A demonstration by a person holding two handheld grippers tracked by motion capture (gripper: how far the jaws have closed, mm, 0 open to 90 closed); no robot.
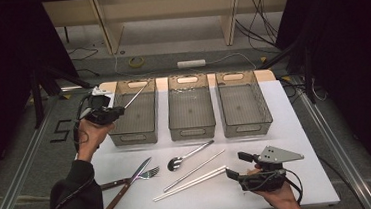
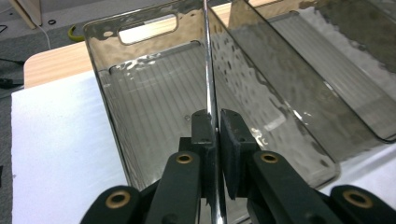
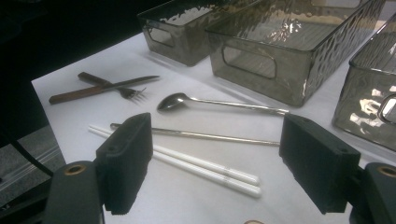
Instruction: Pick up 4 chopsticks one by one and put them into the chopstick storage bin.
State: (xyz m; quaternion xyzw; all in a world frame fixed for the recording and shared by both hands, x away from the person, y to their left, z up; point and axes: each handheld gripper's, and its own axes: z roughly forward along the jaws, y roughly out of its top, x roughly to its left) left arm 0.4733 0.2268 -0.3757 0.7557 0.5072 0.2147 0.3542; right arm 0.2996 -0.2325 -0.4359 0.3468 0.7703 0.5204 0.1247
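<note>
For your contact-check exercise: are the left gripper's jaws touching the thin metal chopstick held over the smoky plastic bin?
Touching. The left gripper view shows the left gripper with both jaws pressed against the thin metal chopstick, no gap either side.

Three bins, smoky grey translucent plastic, rippled hammered texture on walls, fine ribbed lines on floors: left bin [image 1: 133, 113], middle bin [image 1: 190, 109], right bin [image 1: 243, 105]. Table cover [image 1: 296, 141] plain white; pale wood edge showing behind it. Metal chopstick [image 2: 211, 84] in left gripper [image 2: 215, 128]: bright silver, mirror-like. Gripper jaws matte black, brass-coloured pivot rings. Right gripper [image 1: 242, 164] black, with a grey plate on top. Second metal chopstick [image 3: 201, 135] silver. White chopstick pair [image 3: 187, 161] plain white. Spoon [image 3: 205, 101] polished silver. Knife [image 3: 100, 88]: dark brown wooden handle, grey steel blade. Fork [image 3: 128, 92]: steel tines, brown handle. Sleeve [image 1: 75, 198] dark.
</note>
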